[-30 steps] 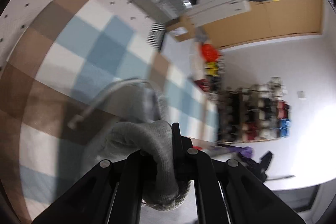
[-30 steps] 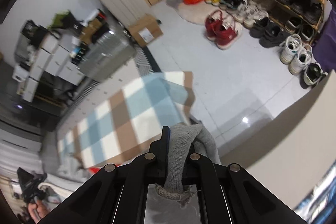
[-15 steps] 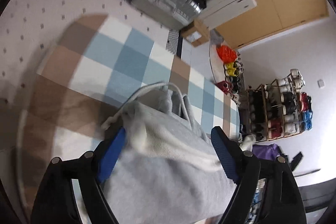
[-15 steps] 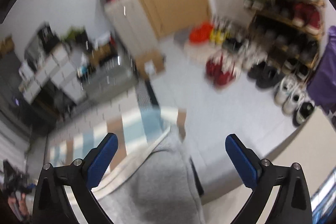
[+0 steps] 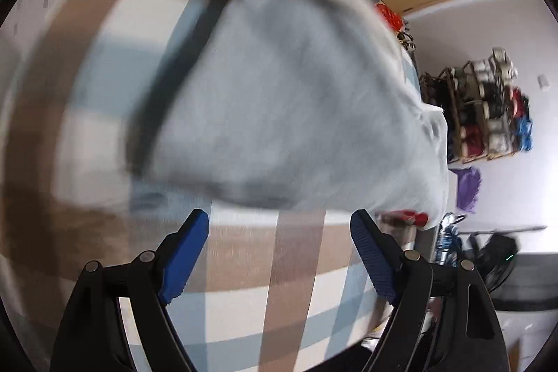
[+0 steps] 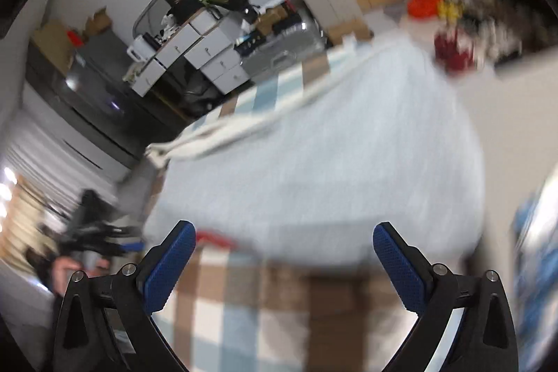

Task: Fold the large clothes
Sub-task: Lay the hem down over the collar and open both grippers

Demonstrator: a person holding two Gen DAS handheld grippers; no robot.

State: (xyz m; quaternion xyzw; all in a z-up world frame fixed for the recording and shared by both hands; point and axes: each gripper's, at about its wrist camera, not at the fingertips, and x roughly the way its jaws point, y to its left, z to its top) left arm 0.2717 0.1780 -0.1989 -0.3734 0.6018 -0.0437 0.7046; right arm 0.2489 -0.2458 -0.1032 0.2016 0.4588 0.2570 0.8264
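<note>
Grey garment [image 5: 296,86], a large sweatshirt-like piece in soft knit with a pale drawstring [image 6: 244,124], lies released on the checked blue, white and brown rug [image 5: 244,267], ahead of both tools. Left hand-held gripper [image 5: 279,253]: a second ago it pinched a bunched fold of the cloth; now its blue pads stand wide apart with nothing between them, the garment's near edge just beyond the fingertips. Right hand-held gripper [image 6: 284,260]: likewise clamped on the fabric a second ago, now fully spread and empty, the cloth lying beyond it. Both views are motion-blurred. The release suggests one fold has been laid down; the piece looks broad and fairly flat, thicker at its far end, so further folds probably remain.
</note>
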